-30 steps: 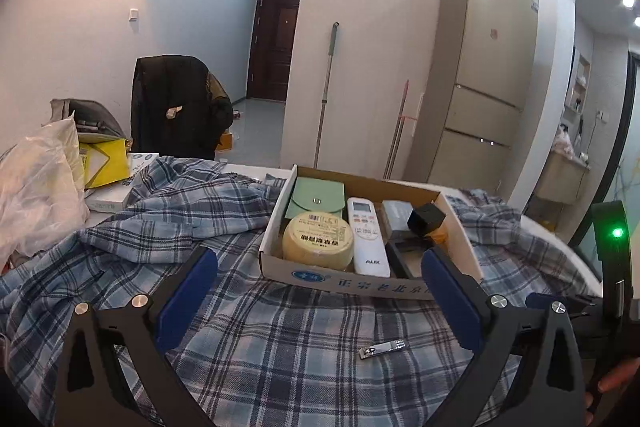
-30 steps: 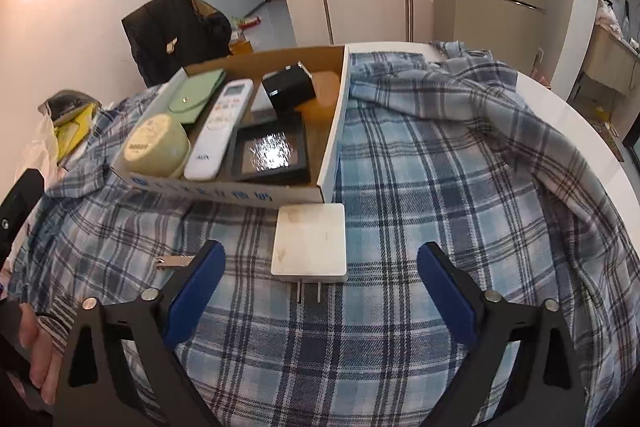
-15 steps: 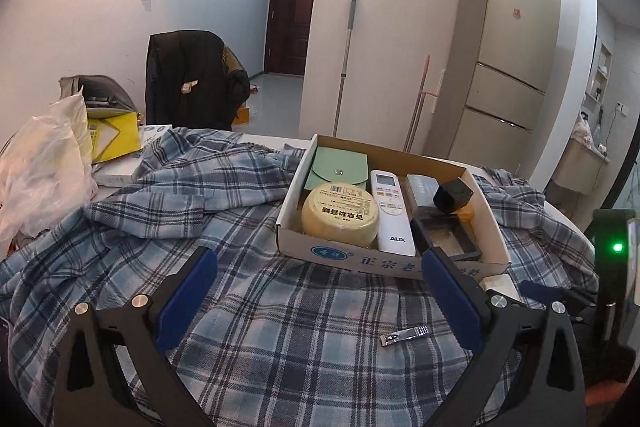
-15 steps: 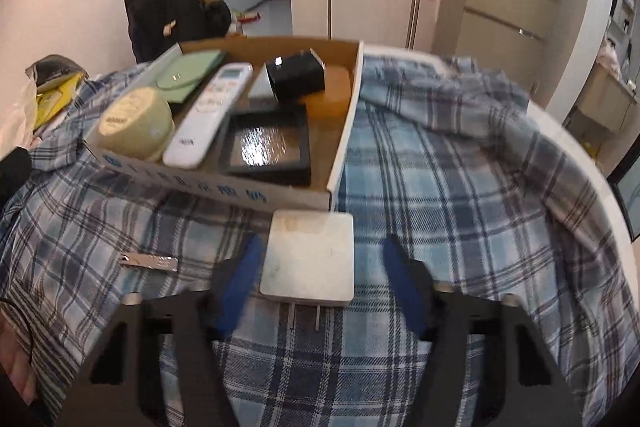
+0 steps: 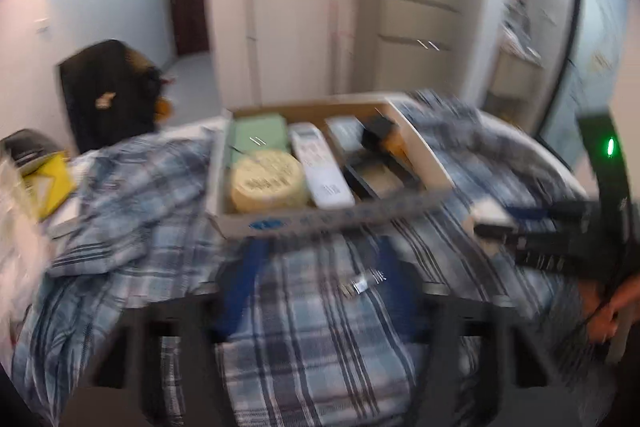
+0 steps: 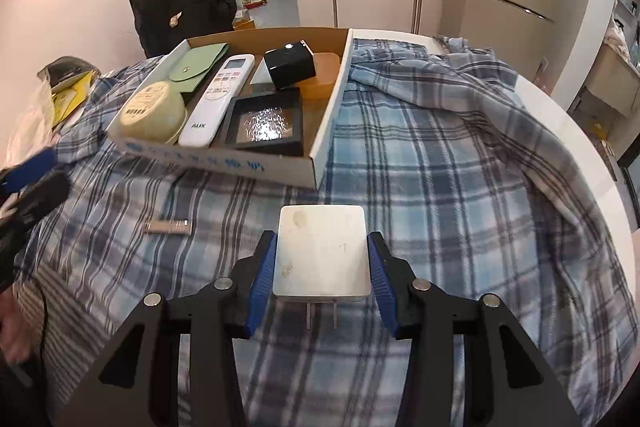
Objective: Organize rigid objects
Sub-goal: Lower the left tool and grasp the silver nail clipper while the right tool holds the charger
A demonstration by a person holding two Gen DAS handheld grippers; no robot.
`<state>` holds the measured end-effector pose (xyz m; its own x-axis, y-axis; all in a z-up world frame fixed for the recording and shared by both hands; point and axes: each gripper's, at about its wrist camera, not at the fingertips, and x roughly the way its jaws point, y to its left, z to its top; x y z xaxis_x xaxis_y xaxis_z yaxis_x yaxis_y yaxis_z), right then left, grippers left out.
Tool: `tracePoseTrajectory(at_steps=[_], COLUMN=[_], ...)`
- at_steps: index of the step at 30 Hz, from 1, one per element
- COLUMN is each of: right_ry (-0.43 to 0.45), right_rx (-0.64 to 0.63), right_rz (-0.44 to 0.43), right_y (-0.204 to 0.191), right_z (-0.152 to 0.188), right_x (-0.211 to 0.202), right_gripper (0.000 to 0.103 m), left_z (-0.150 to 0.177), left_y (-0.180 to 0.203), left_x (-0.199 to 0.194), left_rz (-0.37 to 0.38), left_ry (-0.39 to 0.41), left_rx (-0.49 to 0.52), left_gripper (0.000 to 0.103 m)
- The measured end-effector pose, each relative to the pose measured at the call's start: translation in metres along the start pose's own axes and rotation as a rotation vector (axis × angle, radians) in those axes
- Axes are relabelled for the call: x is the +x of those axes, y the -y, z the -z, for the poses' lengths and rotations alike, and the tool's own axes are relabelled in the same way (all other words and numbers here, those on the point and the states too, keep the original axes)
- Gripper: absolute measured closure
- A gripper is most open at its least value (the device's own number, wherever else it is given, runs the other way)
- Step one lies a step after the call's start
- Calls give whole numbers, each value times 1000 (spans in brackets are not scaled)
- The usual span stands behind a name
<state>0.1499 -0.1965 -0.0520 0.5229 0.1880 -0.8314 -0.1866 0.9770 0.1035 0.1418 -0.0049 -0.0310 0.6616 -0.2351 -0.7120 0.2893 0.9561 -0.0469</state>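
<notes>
Right gripper [image 6: 320,273] clamped on white charger [image 6: 321,255], left gripper [image 5: 320,291] half-closed around nail clipper [image 5: 362,282], cardboard box [image 6: 328,131] just beyond.

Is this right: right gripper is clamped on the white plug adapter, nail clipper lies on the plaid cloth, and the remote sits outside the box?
Not quite. The right wrist view shows the remote lying inside the cardboard box, between the round tin and the black case. The rest holds: the right gripper is clamped on the white plug adapter, and the nail clipper lies on the plaid cloth.

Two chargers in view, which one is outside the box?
The white charger, on the plaid cloth between the right gripper pads. The black charger sits inside the cardboard box.
</notes>
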Motion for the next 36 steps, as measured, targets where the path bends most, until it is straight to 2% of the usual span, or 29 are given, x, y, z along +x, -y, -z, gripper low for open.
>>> tracePoseTrajectory(at_steps=[2, 4, 6, 15, 21, 22, 24, 27, 31, 35, 36], right_ry=[14, 34, 58, 42, 44, 46, 51, 54, 56, 64, 65], right_rx=[-5, -11, -23, -27, -16, -17, -24, -27, -28, -34, -31], right_rz=[-25, -38, -46, -105, -122, -126, -127, -124, -128, -134, -134], right_y=[0, 0, -2, 2, 7, 7, 6, 5, 5, 4, 4], right_z=[5, 6, 7, 10, 10, 10, 9, 9, 10, 11, 11], right_x=[-8, -15, -19, -17, -19, -20, -21, -22, -24, -27, -28], right_gripper=[59, 59, 59, 59, 59, 59, 59, 59, 59, 59, 59], left_z=[5, 9, 10, 6, 8, 8, 7, 8, 11, 10, 11], left_y=[4, 8, 14, 24, 23, 22, 20, 21, 23, 22, 25], left_x=[11, 19, 25, 51, 70, 70, 70, 73, 78, 78, 77], left_rz=[73, 102, 104, 184, 185, 195, 229, 226, 219, 235, 213], left_ry=[-60, -85, -98, -143, -216, -215, -224, -237, -249, -238, -238], left_rx=[60, 109, 168, 358, 381, 379, 369, 369, 388, 343, 358], left_gripper=[85, 85, 92, 92, 92, 90, 80, 72, 72, 73, 77])
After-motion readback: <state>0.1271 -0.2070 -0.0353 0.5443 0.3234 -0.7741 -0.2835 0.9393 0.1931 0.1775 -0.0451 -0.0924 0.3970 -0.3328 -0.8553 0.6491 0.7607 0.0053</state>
